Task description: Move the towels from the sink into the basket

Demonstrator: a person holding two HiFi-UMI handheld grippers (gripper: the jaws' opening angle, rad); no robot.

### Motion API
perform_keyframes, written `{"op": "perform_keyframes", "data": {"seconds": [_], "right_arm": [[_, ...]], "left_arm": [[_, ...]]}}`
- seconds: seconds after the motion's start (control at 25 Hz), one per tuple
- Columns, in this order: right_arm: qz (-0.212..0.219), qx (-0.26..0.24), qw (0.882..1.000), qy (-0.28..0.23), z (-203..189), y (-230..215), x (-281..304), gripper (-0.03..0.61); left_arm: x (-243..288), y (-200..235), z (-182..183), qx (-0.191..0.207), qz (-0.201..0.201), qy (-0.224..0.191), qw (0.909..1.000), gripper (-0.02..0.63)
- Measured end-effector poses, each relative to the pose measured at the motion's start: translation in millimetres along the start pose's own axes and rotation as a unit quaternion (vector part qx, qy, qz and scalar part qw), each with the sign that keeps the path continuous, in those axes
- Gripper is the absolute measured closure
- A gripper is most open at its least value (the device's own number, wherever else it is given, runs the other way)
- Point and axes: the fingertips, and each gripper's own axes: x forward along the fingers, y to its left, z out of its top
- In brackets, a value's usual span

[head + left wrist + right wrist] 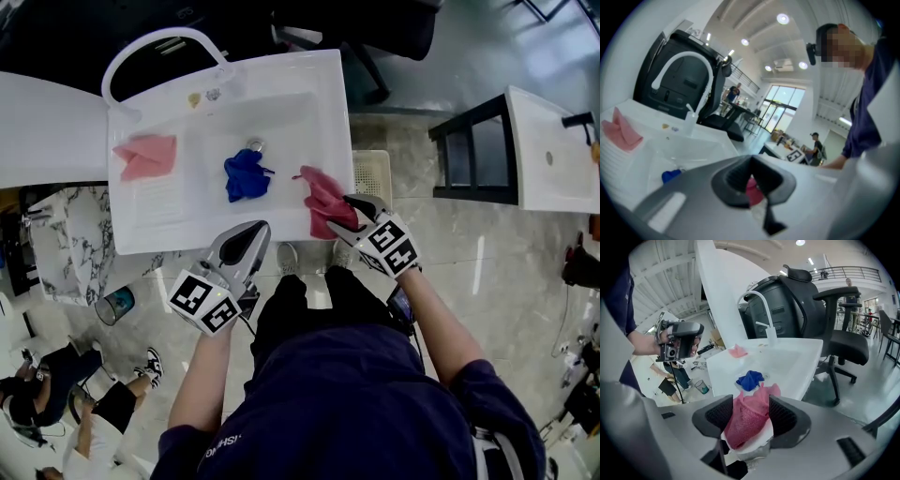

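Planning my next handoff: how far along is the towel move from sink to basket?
Done: nothing that shows; the visible part of the basket beside the sink holds no towel. In hand: the red towel, draped over the sink's right rim, sits between the right gripper's wide-open jaws and looks not yet clamped. Left: that one, the blue towel by the drain and the pink towel on the left ledge.

Glossy pale tiled floor [487, 253]. A black office chair [843, 345] stands at the far side, a white table [539, 150] on a black frame at right. Round ceiling lights [783, 18] and tall windows [782, 110] beyond.
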Motion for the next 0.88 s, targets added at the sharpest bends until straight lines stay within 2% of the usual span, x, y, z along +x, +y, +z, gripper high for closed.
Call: {"op": "perform_keyframes", "data": {"seconds": [0.4,0.76,0.88], "right_arm": [[-0.018,-0.031,0.999,0.037,-21.3,-1.3,8.5,0.365],[-0.043,-0.047,0.997,0.046,-24.1,-0.6,12.2,0.491],[-0.050,-0.047,0.997,0.043,-22.8,1.4,10.3,0.514]], "left_arm": [[-0.5,-2.5,-4.0,0.000,0.000,0.002,1.0000,0.611],[-8.4,-3.1,-3.4,0.001,0.000,0.000,1.0000,0.611],[-13.1,-3.8,-4.2,0.001,-0.002,-0.002,1.0000,0.611]]}}
